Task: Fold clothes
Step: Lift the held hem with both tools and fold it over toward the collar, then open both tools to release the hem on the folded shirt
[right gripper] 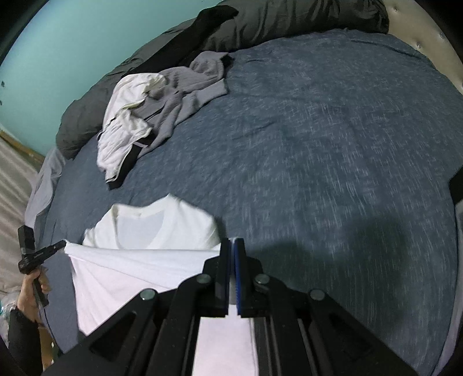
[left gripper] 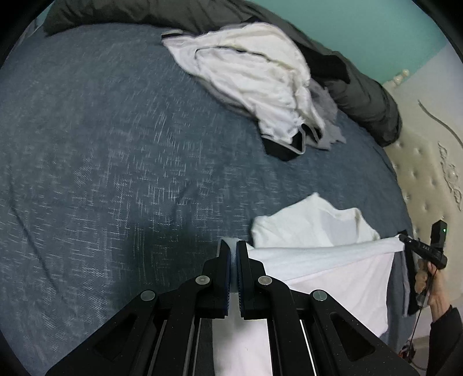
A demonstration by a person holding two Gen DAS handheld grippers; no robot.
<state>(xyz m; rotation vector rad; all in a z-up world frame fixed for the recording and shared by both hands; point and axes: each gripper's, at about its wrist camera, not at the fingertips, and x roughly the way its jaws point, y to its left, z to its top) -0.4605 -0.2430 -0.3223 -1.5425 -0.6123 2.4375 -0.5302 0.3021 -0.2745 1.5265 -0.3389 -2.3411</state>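
Both tools pinch the white T-shirt (left gripper: 327,257): left tool (left gripper: 233,245) and right tool (right gripper: 233,243) stretch its edge taut above the bed (left gripper: 115,144), collar end resting on the bed.

Blue heathered bedspread (left gripper: 101,144) fills view. Dark grey duvet (left gripper: 361,95) bunched along far edge, 12 to 2 o'clock. Teal wall (left gripper: 376,26) behind. Cream tufted headboard (left gripper: 428,173) at 3 o'clock. Light dim, even.

Dim even light, motion blur, fisheye-bent edges; soft shadow on bedspread (right gripper: 332,138)
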